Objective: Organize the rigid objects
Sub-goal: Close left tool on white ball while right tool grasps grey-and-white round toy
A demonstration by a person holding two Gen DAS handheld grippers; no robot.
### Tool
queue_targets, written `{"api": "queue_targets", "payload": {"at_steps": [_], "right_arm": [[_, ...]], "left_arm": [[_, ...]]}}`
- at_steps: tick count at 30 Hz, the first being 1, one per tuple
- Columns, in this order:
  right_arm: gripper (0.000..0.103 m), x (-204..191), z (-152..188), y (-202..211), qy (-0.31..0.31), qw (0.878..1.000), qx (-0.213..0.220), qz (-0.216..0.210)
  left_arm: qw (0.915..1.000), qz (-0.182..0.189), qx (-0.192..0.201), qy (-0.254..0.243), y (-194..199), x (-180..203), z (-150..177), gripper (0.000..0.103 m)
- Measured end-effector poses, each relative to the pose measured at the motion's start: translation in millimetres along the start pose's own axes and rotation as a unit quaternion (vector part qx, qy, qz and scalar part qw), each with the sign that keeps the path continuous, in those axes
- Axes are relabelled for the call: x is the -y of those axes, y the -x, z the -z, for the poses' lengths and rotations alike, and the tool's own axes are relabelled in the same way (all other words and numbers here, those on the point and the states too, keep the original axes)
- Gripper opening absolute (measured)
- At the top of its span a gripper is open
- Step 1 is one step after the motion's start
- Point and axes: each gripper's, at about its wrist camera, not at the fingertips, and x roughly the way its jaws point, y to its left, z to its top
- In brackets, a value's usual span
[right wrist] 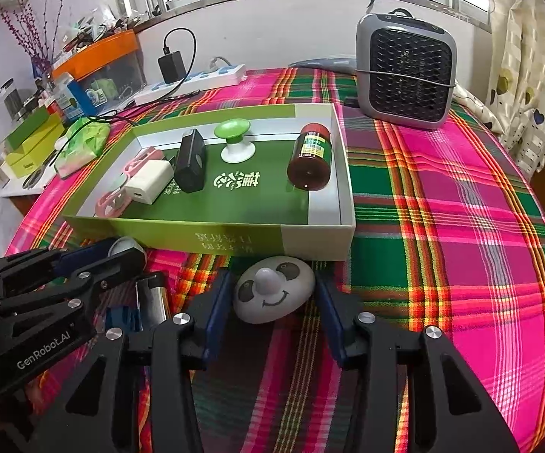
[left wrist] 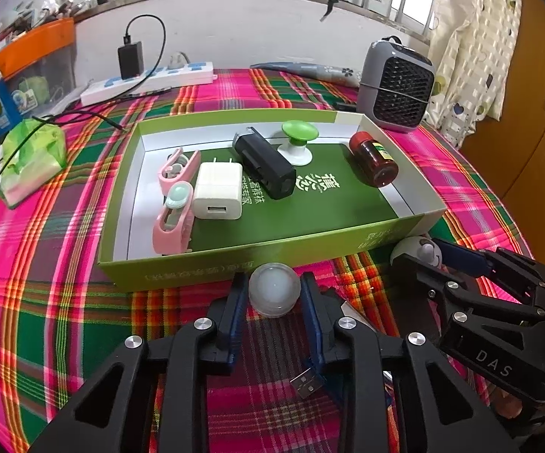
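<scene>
So, both grippers staged at the box's near wall:
left gripper point(left wrist: 274, 290): fingers flank the white dome point(left wrist: 274, 290) — contact unclear, can't tell if gripped
right gripper point(right wrist: 272, 294): wide, straddling the panda puck point(right wrist: 274, 292) on the cloth
green box point(right wrist: 234, 239): already holds charger point(left wrist: 218, 190), bottle point(left wrist: 374, 158) — likely the destination

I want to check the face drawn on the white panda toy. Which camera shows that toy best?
The right wrist view: the panda toy lies between the right claw fingers, its smiling face fully visible. The left wrist view shows only part of it, behind the right claw.
</scene>
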Motion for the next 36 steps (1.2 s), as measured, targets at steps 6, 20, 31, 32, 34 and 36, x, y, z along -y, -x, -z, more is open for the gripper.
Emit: {"api": "queue_targets", "payload": {"at_steps": [6, 20, 31, 32, 34, 36], "right_arm": [[0.045, 0.1, -0.1, 0.6, -0.001, 1.000, 0.002, -0.003], [0.045, -0.7, 2.1, 4.0, 0.001, 1.000, 0.004, -0.010], [0.045, -2.6, 6.7, 9.3, 0.003, 1.000, 0.007, -0.015], [0.045, -2.8, 7.1, 10.2, 0.002, 1.000, 0.008, -0.015], [0.045, -3.1, 7.2, 12.4, 0.003, 1.000, 0.011, -0.016], [0.045, -3.2, 7.2, 15.1, 0.003, 1.000, 0.014, -0.017]], "left_arm": [[1.0000, 0.001, 0.001, 0.005, 1.2, -1.6, 0.7, 0.027], [1.0000, -0.002, 0.002, 0.007, 3.5, -2.7, 2.6, 0.027], [0.9998, -0.009, 0.015, 0.004, 13.8, -3.4, 2.7, 0.027], [0.9998, -0.009, 0.017, 0.004, 15.0, -3.4, 2.9, 0.027], [0.9998, -0.009, 0.019, 0.003, 16.7, -2.7, 3.2, 0.027], [0.9997, -0.011, 0.021, 0.001, 19.4, -1.8, 3.6, 0.027]]}}
